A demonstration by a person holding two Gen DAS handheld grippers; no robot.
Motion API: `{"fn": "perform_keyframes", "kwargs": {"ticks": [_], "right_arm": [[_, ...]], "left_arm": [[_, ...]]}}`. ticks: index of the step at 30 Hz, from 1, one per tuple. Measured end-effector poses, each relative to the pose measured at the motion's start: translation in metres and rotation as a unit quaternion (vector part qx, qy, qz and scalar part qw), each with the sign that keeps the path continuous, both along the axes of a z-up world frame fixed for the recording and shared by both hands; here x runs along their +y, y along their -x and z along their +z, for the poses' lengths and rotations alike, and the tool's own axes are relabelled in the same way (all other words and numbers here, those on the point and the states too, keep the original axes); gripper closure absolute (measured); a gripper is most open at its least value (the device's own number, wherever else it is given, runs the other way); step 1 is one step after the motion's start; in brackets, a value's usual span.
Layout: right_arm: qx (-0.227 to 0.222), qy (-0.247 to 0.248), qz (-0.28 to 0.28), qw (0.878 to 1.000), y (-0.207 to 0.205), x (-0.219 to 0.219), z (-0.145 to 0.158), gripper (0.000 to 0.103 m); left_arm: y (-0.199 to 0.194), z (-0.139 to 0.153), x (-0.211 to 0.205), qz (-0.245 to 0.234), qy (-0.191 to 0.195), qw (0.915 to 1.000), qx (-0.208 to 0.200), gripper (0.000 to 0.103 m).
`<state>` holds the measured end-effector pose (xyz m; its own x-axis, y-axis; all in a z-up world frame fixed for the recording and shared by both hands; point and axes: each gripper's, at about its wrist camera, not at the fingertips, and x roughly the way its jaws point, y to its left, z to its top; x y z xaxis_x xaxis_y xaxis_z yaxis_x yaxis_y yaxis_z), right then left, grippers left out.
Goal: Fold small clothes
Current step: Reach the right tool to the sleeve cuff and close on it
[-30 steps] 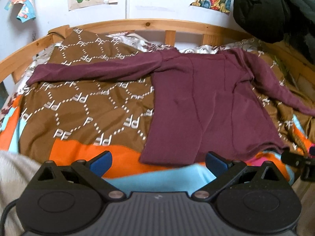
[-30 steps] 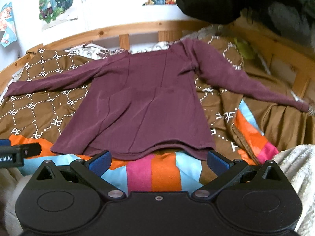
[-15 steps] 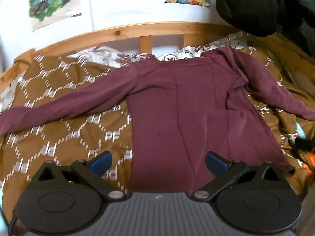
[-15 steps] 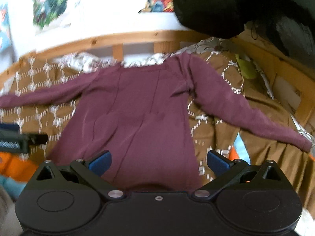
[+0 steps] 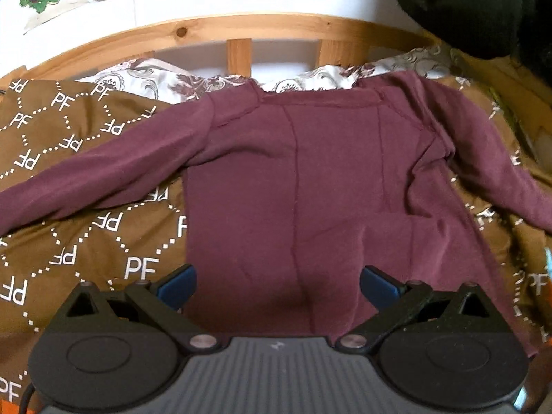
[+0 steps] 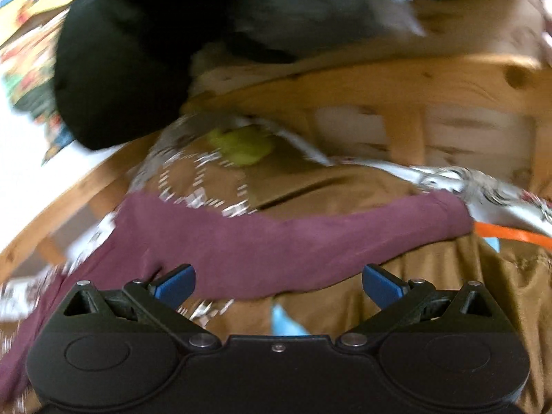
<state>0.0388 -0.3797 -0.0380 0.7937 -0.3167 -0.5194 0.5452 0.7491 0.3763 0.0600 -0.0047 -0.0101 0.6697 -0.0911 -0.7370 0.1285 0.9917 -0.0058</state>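
A maroon long-sleeved top [image 5: 310,179] lies flat on the brown patterned bedspread [image 5: 86,234], neck toward the headboard, sleeves spread to both sides. My left gripper [image 5: 277,283] is open and empty, low over the top's lower body. My right gripper [image 6: 278,281] is open and empty, just above the top's right sleeve [image 6: 276,245], whose cuff [image 6: 452,214] ends to the right. That view is blurred.
A wooden bed rail [image 5: 241,27] curves along the far side, with a wooden frame [image 6: 414,79] on the right. A black garment [image 5: 465,3] hangs at the upper right. A yellow-green object [image 6: 241,146] lies near the corner. Posters are on the wall.
Both grippers moved forward over the bed. The left now hovers over the top's body. The right swung right, from the body to the right sleeve.
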Motion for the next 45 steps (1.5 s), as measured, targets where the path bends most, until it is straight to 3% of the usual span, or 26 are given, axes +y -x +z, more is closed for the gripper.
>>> {"fn": "perform_keyframes", "kwargs": {"ticks": [2,7,13,17,23,26,29,30,31,33,36,38,42,45], "right_arm": [[-0.005,-0.01,-0.033,0.999,0.002,-0.009,-0.007,0.0],[-0.022,-0.043,-0.082,0.995,0.007,-0.018,-0.017,0.0],[-0.028,-0.027,-0.113,0.993,0.01,-0.021,-0.02,0.0],[-0.045,-0.047,-0.134,0.989,0.013,-0.031,-0.023,0.0],[-0.041,-0.043,-0.162,0.985,0.008,-0.043,-0.025,0.004],[-0.026,-0.033,-0.187,0.981,0.004,-0.049,-0.027,0.014],[-0.016,-0.019,-0.226,0.974,0.003,-0.056,-0.029,0.038],[-0.01,-0.015,-0.236,0.972,0.002,-0.058,-0.029,0.051],[-0.006,-0.007,-0.246,0.969,0.001,-0.06,-0.029,0.07],[-0.005,0.008,-0.253,0.967,0.0,-0.065,-0.028,0.094],[-0.034,0.037,-0.254,0.966,0.007,-0.062,-0.018,0.098],[-0.059,0.085,-0.246,0.964,0.014,-0.052,-0.005,0.098],[-0.105,0.174,-0.241,0.949,0.028,-0.039,0.017,0.098],[-0.112,0.201,-0.231,0.945,0.03,-0.039,0.022,0.098]], "left_arm": [[-0.022,-0.007,-0.008,0.004,-0.005,1.0,0.005,0.001],[-0.025,-0.015,-0.004,0.004,0.0,0.9997,0.023,0.001],[-0.045,-0.03,-0.002,0.01,0.003,0.9991,0.042,0.001],[-0.043,-0.032,0.002,0.01,0.019,0.9992,0.034,0.001],[-0.041,-0.033,-0.002,0.011,0.007,0.9998,0.015,0.001],[-0.042,-0.033,-0.003,0.008,0.006,0.9998,0.015,0.001],[-0.042,-0.033,-0.004,0.001,0.004,0.9999,0.012,0.001],[-0.042,-0.033,-0.004,-0.001,0.003,0.9999,0.01,0.001],[-0.042,-0.034,-0.004,-0.001,0.001,1.0,0.009,0.001],[-0.043,-0.035,-0.004,0.002,-0.002,0.9999,0.01,0.001],[-0.045,-0.036,-0.001,0.007,0.001,0.9999,0.014,0.001],[-0.046,-0.036,0.002,0.011,0.006,0.9998,0.016,0.001],[-0.045,-0.035,0.007,0.016,0.014,0.9997,0.012,0.001],[-0.046,-0.034,0.009,0.02,0.012,0.9997,0.008,0.001]]}}
